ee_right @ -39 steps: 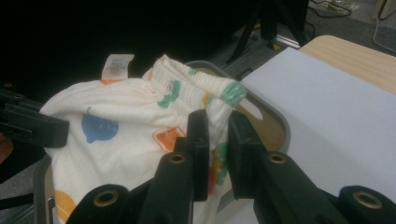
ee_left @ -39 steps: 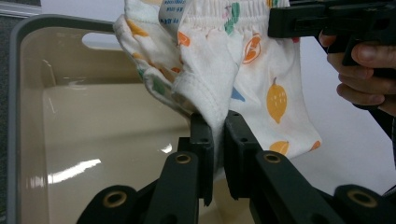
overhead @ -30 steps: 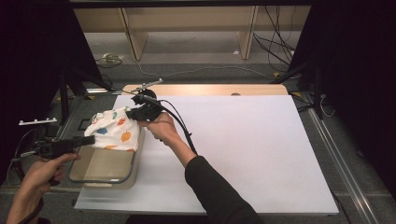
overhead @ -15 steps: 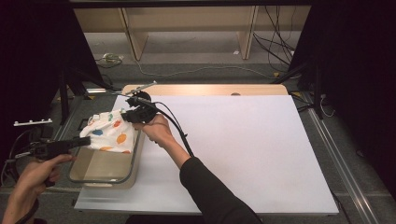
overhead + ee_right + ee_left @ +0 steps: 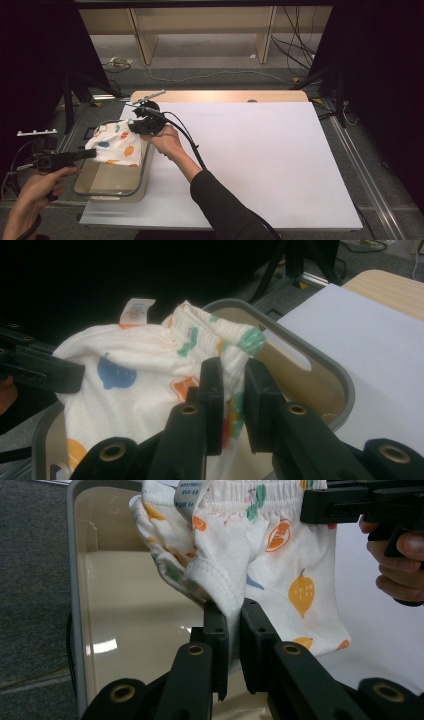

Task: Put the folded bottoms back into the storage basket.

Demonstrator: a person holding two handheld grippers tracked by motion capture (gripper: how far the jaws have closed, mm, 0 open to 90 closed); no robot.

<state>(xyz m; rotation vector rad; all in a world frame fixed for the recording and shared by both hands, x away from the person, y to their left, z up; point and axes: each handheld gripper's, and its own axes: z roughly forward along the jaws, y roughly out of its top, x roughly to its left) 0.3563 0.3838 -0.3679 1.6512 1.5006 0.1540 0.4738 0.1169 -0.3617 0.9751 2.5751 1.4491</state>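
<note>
Here the white garment [image 5: 116, 146] with its coloured fruit print hung stretched between both grippers above the far end of the grey-rimmed tub [image 5: 110, 192], which stood at the left edge of the white sheet [image 5: 260, 160] on the table. The left gripper [image 5: 232, 615] had its jaws pressed together on a folded hem of the fabric, seen close in the left gripper view. The right gripper [image 5: 231, 371] pinched the gathered waistband, its jaws likewise clamped on cloth. A care label [image 5: 136, 309] stuck up from the garment's edge.
</note>
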